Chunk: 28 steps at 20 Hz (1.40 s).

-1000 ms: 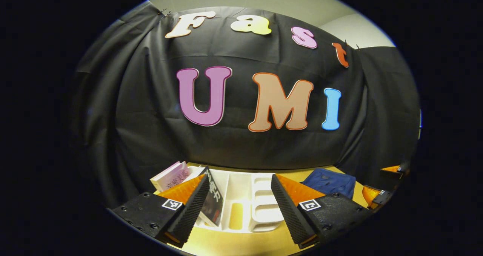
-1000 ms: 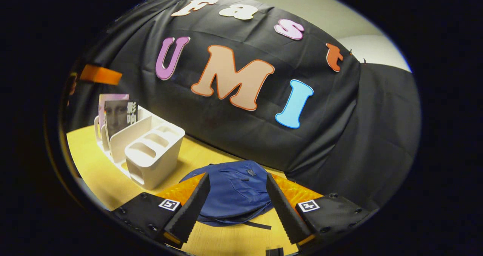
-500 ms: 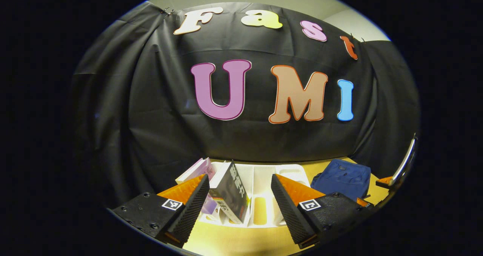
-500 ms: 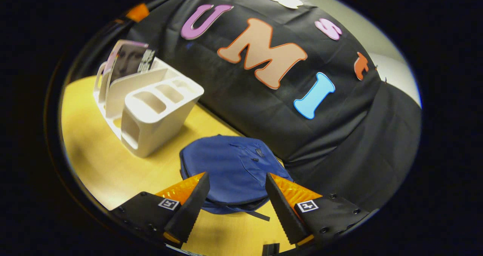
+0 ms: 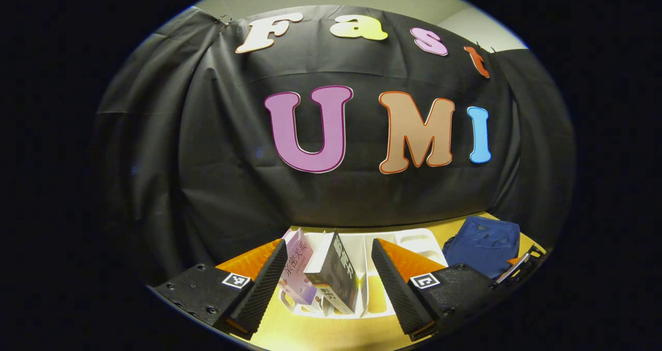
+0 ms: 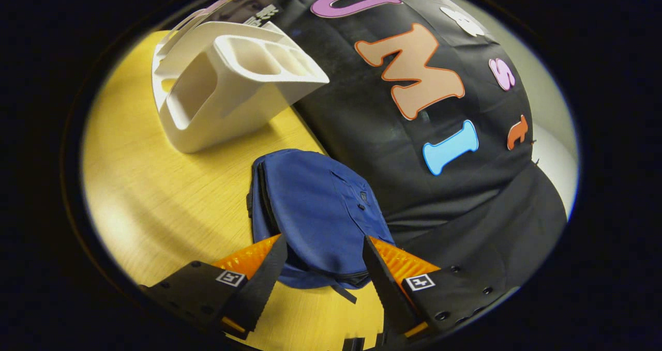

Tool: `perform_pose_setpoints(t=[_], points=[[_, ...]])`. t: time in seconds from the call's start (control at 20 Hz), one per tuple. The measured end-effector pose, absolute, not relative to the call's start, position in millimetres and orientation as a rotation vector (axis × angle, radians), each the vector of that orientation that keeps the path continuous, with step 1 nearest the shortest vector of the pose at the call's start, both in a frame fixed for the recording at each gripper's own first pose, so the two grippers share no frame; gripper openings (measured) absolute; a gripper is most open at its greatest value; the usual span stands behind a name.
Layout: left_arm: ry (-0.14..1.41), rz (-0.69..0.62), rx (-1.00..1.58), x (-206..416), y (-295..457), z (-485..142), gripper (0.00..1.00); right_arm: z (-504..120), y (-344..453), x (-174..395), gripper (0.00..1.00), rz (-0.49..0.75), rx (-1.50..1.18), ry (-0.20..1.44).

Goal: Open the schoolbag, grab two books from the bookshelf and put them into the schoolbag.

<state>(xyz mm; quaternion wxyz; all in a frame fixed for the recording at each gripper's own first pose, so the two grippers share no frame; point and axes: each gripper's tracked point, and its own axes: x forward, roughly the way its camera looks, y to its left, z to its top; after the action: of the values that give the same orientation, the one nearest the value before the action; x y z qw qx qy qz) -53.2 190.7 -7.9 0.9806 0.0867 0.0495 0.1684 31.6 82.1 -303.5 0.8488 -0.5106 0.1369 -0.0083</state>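
**Both tongs spread, bag shut, books in the rack**

Left tongs (image 5: 329,278) are hanging spread above the near edge of the wooden surface (image 5: 310,335), gripping nothing. Between their fingers the white bookshelf (image 5: 408,240) is showing, with two books standing tilted in its slots: a pink-covered book (image 5: 297,260) on the left and a dark-covered book (image 5: 336,273) just beside it, leaning the same way. Neither finger is touching a book. To the right of the rack, apart from it, the blue schoolbag (image 5: 483,245) is lying flat on the surface close to the black cloth wall (image 5: 232,159).

Right tongs (image 6: 320,278) are also spread and empty, hovering over the near end of the schoolbag (image 6: 315,211); whether the fingers are touching the fabric cannot be told. The bag's zip looks closed, and a dark strap (image 6: 344,294) is trailing from its near end onto the surface (image 6: 155,196). The bookshelf (image 6: 232,82) is sitting beyond the bag, well apart from it, its pen-holder end facing the camera, book tops peeking over its far side. The cloth wall is crowding the bag's far side.
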Motion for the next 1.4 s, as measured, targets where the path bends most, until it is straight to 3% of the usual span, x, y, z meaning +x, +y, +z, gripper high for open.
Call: perform_pose_setpoints(t=[0.05, 0.25, 0.7, 0.75, 1.3, 1.35, 1.4], points=[[0.103, 0.335, 0.172, -52, 191, -8, 0.95, -305, 81, 34, 1.0, -0.021, -1.097, 0.284], [0.112, 0.327, 0.175, -50, 193, -12, 0.96, -313, 75, 45, 0.96, -0.034, -1.141, 0.274], [0.129, 0.335, 0.164, -47, 200, -19, 0.95, -322, 77, 67, 1.0, -0.014, -1.22, 0.256], [0.132, 0.333, 0.165, -47, 201, -19, 0.95, -319, 77, 72, 0.97, -0.016, -1.226, 0.248], [0.144, 0.302, 0.156, -40, 191, -25, 0.95, -325, 67, 121, 0.96, -0.015, -1.247, 0.251], [0.144, 0.3, 0.154, -40, 190, -25, 0.95, -324, 67, 121, 1.0, -0.01, -1.238, 0.253], [0.144, 0.298, 0.151, -40, 190, -26, 0.95, -322, 67, 123, 0.91, -0.007, -1.228, 0.251]])
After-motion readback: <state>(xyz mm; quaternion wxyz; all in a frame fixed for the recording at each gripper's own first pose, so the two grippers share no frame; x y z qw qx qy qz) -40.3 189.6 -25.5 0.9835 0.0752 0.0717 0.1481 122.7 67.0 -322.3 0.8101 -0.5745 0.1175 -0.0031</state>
